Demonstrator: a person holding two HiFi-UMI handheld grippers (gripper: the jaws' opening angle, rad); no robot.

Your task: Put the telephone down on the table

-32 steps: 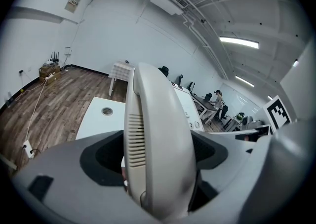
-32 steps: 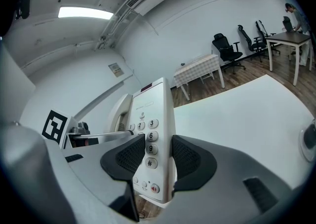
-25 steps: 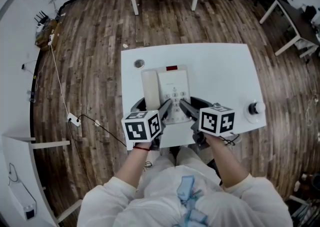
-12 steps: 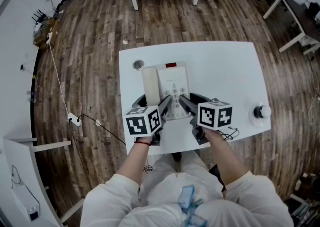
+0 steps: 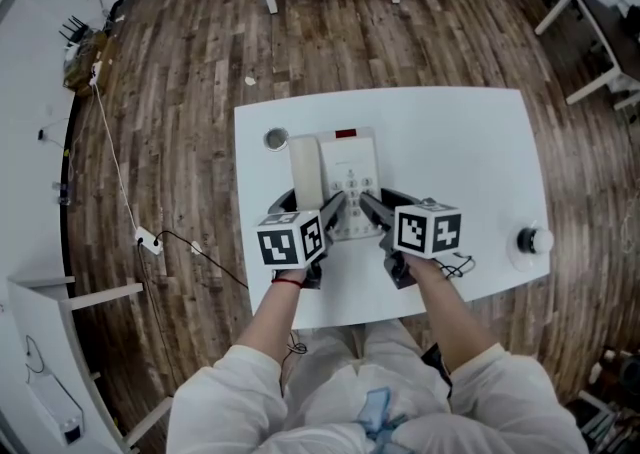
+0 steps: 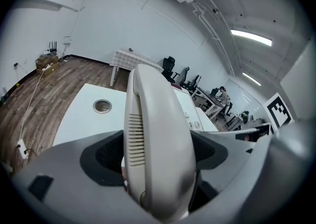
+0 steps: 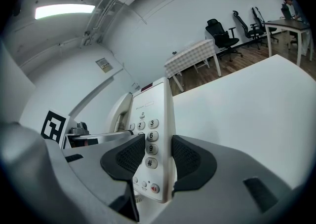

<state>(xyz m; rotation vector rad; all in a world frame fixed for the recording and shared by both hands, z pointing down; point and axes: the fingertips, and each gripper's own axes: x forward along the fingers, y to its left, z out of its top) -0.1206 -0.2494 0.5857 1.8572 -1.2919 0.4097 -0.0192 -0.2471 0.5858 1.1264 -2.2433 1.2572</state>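
The white surface (image 5: 460,142) has a round metal-rimmed hole (image 5: 276,138) near its far-left corner and a black-topped knob (image 5: 533,240) at the right edge. The telephone (image 5: 345,177) is between them, contact unclear.

grey left gripper (image 5: 333,204) and right gripper (image 5: 366,204), black ribbed pads (image 7: 132,155) inside the jaws, marker cubes (image 5: 291,242) behind; white sleeves (image 5: 225,392), red wristband (image 5: 286,282).

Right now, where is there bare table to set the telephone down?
Widest bare patch: right half of the table, between telephone and round knob at the right edge. Crowded left: left gripper and right gripper clamp the telephone, round hole beside it.
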